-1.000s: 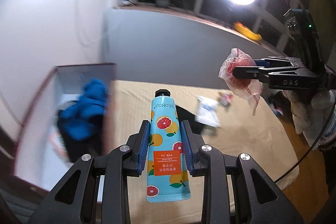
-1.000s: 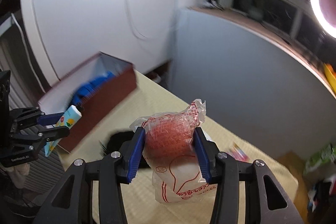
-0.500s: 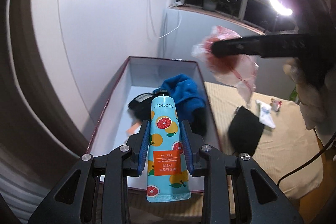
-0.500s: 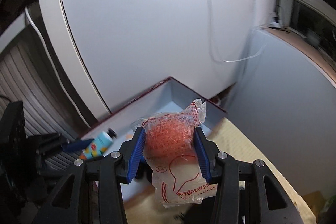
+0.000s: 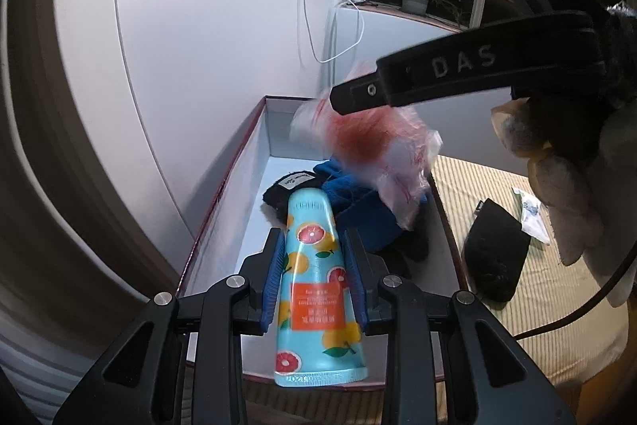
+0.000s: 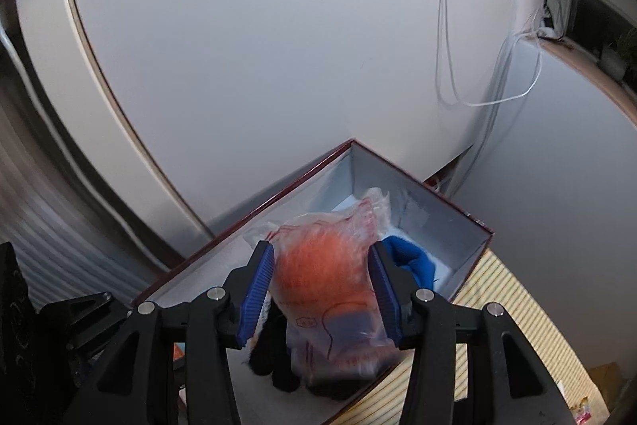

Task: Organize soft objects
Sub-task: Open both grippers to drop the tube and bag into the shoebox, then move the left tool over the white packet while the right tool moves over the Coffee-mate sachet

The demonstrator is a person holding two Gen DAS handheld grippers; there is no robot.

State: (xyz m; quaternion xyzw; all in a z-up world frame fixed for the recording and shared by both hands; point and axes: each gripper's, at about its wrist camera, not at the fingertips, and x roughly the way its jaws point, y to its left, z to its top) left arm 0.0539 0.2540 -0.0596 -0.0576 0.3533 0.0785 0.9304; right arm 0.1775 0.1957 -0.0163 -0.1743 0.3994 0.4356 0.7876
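Observation:
My left gripper [image 5: 314, 253] is shut on a light blue hand cream tube [image 5: 316, 281] with orange fruit print, held over the near end of the open box [image 5: 239, 194]. My right gripper [image 6: 322, 265] is shut on a clear plastic bag with an orange-red soft thing inside [image 6: 330, 281], held over the box [image 6: 438, 214]; the bag also shows blurred in the left wrist view [image 5: 370, 146]. In the box lie a blue cloth [image 5: 358, 206] and a black soft item [image 5: 286, 190].
The box stands against a white wall [image 5: 199, 46] at the left edge of a striped beige surface [image 5: 497, 305]. On that surface lie a black pouch [image 5: 493, 253] and a small white packet [image 5: 531, 214]. White cables [image 6: 477, 66] hang down the wall.
Both grippers swung left from over the beige surface to above the box. The right gripper with the bag now hangs over the box's far part, close above the blue cloth.

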